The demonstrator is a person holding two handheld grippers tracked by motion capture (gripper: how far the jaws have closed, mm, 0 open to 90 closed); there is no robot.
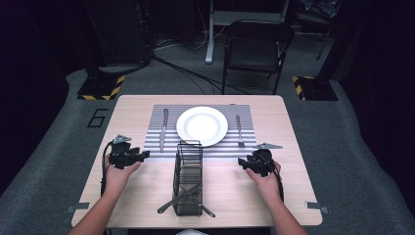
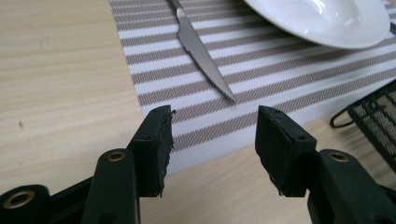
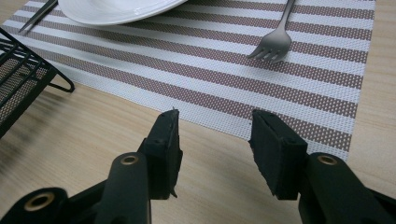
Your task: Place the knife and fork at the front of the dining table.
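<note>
A white plate (image 1: 201, 125) sits in the middle of a striped placemat (image 1: 195, 147). To the plate's left lies a knife (image 1: 163, 129), and to its right a fork (image 1: 239, 130). My left gripper (image 1: 142, 156) hovers near the placemat's front left corner, jaws open and empty; in the left gripper view the knife (image 2: 201, 51) points toward them from beyond. My right gripper (image 1: 243, 162) hangs near the placemat's front right corner, also open with nothing between its jaws. The right gripper view has the fork (image 3: 275, 39) lying ahead, tines toward me.
A black wire cutlery basket (image 1: 188, 176) lies lengthwise between my hands, with more cutlery (image 1: 183, 198) sticking out at its near end. A dark folding chair (image 1: 257, 46) stands beyond the table's far edge.
</note>
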